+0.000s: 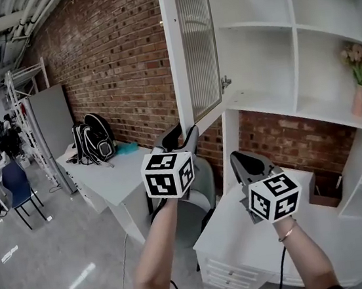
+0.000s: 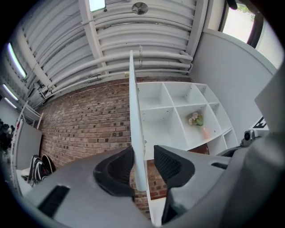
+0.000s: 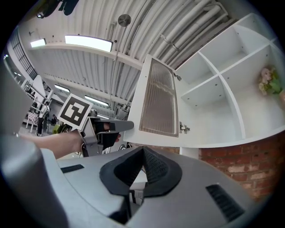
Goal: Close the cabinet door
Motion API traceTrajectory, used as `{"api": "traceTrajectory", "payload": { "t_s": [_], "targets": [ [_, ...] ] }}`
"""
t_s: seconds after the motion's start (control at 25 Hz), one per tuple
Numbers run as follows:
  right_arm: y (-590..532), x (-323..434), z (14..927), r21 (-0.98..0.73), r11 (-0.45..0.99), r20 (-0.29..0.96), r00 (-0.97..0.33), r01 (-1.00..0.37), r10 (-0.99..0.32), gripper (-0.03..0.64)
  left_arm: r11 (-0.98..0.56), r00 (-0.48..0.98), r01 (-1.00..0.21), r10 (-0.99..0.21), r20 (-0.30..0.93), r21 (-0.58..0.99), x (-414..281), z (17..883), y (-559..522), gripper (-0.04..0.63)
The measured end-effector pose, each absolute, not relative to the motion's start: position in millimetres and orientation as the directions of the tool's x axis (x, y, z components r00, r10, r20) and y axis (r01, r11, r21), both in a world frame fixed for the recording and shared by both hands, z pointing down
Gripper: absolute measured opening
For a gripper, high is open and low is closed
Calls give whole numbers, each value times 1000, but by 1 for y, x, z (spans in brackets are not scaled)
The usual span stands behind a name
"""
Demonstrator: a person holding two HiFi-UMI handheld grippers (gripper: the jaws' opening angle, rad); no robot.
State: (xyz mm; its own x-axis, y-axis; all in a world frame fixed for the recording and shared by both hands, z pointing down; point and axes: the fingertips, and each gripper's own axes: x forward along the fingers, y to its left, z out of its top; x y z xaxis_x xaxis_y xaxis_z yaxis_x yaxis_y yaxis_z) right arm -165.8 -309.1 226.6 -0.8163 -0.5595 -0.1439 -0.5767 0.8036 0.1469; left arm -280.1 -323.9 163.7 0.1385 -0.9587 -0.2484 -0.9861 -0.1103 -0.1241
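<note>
The white cabinet door [image 1: 196, 46] with ribbed glass stands swung wide open from the white shelf cabinet [image 1: 294, 46]. My left gripper [image 1: 182, 132] is raised to the door's lower free corner. In the left gripper view the door's thin edge [image 2: 135, 111] runs down between the jaws of the left gripper [image 2: 143, 149]; they are open and the pads do not press on it. In the right gripper view the left gripper [image 3: 107, 129] reaches that same corner of the door [image 3: 156, 102]. My right gripper [image 1: 237, 158] hovers lower right, under the cabinet, shut [image 3: 142, 150] and empty.
A white desk with drawers [image 1: 246, 237] stands below the cabinet, a grey chair [image 1: 202, 177] beside it. A vase of flowers [image 1: 358, 81] sits on a right shelf. A brick wall [image 1: 117, 63] runs behind. A backpack [image 1: 93, 142] lies on a side table at left.
</note>
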Motion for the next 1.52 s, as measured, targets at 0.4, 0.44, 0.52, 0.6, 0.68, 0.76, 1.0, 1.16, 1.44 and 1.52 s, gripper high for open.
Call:
{"api": "traceTrajectory", "payload": {
  "t_s": [0.4,0.44,0.52,0.6,0.68,0.76,1.0,1.16,1.44,1.52],
  "targets": [
    [-327,-134,226,143,761,-133,-775,-632,-618,1,-125,147,-988,-948,-282,-94,-258,157,-321,83],
    [-328,-130,227,139,756,-134,-769,-639,-625,2,-131,154,-986,-947,-283,-100,-253,157,-320,83],
    [-330,-123,228,129,747,-137,-758,-652,-638,1,-133,160,-985,-945,-285,-112,-246,159,-320,83],
    [-331,-117,227,123,739,-140,-749,-662,-648,2,-130,159,-984,-945,-287,-119,-241,158,-320,83],
    [-332,-112,225,125,730,-141,-740,-672,-658,1,-140,169,-983,-943,-286,-120,-235,158,-319,83],
    [-332,-107,225,129,718,-141,-730,-684,-669,2,-154,187,-979,-942,-279,-136,-226,160,-318,83],
    [-333,-90,226,139,682,-138,-696,-718,-705,1,-185,226,-969,-932,-283,-165,-198,160,-320,86],
    [-335,-77,226,134,656,-138,-670,-742,-729,0,-201,246,-963,-926,-287,-180,-178,159,-325,92],
    [-337,-54,227,128,612,-138,-625,-780,-768,1,-258,301,-949,-911,-281,-181,-146,158,-335,94],
    [-337,-49,228,130,599,-137,-613,-790,-778,2,-268,312,-946,-908,-279,-184,-138,159,-339,97]
  ]
}}
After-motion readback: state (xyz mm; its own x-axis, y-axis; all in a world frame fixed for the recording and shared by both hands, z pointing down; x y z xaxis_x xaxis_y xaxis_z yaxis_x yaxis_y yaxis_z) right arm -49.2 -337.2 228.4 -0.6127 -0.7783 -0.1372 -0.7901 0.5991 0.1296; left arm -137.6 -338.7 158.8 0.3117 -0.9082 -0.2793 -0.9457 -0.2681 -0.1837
